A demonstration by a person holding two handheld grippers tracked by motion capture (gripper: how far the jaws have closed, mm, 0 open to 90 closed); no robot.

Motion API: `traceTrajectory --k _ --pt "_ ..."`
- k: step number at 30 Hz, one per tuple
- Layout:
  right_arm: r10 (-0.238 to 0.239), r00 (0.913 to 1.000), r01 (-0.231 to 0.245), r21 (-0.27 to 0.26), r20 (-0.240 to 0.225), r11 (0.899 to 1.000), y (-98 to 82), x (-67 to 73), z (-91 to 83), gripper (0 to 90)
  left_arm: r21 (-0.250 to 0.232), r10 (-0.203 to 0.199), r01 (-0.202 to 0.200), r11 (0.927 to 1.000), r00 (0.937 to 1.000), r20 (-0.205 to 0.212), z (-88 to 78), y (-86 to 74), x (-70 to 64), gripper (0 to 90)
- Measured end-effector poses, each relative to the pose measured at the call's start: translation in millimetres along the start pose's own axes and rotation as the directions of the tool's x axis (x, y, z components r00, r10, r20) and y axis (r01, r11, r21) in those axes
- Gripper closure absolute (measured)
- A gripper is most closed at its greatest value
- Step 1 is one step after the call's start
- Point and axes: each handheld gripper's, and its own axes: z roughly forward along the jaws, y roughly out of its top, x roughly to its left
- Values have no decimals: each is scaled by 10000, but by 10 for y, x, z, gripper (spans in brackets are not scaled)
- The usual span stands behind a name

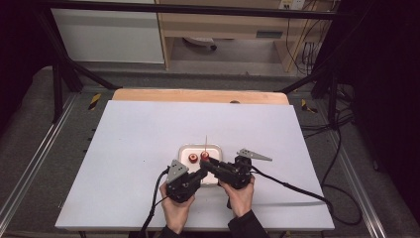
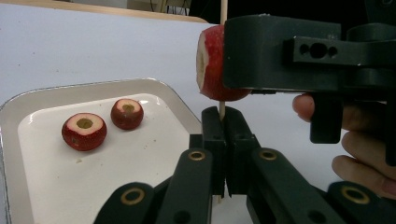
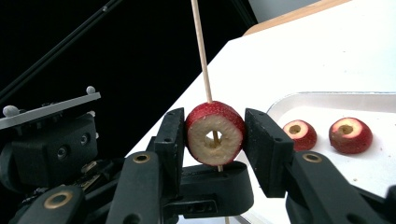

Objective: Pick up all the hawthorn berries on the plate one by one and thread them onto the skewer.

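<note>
1. Near the front edge of the white table point(image 1: 148, 148), left of centre: the left tool point(image 1: 198, 177), held in the person's left hand point(image 1: 176, 210). In the left gripper view its jaws are pressed together on the lower end of a thin wooden skewer point(image 2: 222, 111), which stands upright between them.
2. Just right of it: the right tool point(image 1: 207, 164), held in the right hand point(image 1: 241, 197). Jaws part-spread, pinching a red cored fruit point(image 3: 215, 133) from both sides.
3. The fruit is threaded on the skewer; the stick enters at the top, shows inside the core hole, and leaves below. The fruit sits above the left tool's closed jaws, lifted off the tray.
4. Beyond the tools: a white tray point(image 1: 216, 148) with rounded corners on the table. Two more cored red fruits point(image 2: 84, 131) point(image 2: 127, 113) lie on it, side by side, apart from each other.
5. Right side: a black cable point(image 1: 292, 187) trails from the right tool across the table.
6. Writing: no readable brand or label on the tools, tray or table.
</note>
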Motion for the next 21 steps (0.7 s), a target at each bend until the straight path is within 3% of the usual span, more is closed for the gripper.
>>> traceTrajectory --k 4,6,7,11,12,16,21 --pt "-502 9987 501 94 17 9987 45 -17 -20 440 -32 31 -32 10000 10000 -59 -46 1 51 887" --pt "-716 9974 715 104 105 9974 66 -20 -36 410 10 131 -131 9999 9999 -110 -81 -3 92 887" --pt "-1010 9944 1001 309 301 9945 117 -34 -63 354 69 162 -161 9998 9998 -123 -98 -6 115 887" --pt "-1288 9903 1249 743 512 9894 180 -77 -73 265 311 502 -492 9983 9983 -312 -174 -37 203 886" --pt "-1586 9851 1493 1258 671 9808 213 -122 -73 221 352 605 -593 9976 9976 -347 -193 -47 218 886" --pt "-2156 9724 1969 1829 887 9632 247 -168 -81 167 535 784 -760 9957 9960 -431 -275 -72 299 885" --pt "-3042 9490 2698 2855 830 9196 324 -238 -104 121 654 988 -952 9933 9936 -543 -379 -99 365 885"
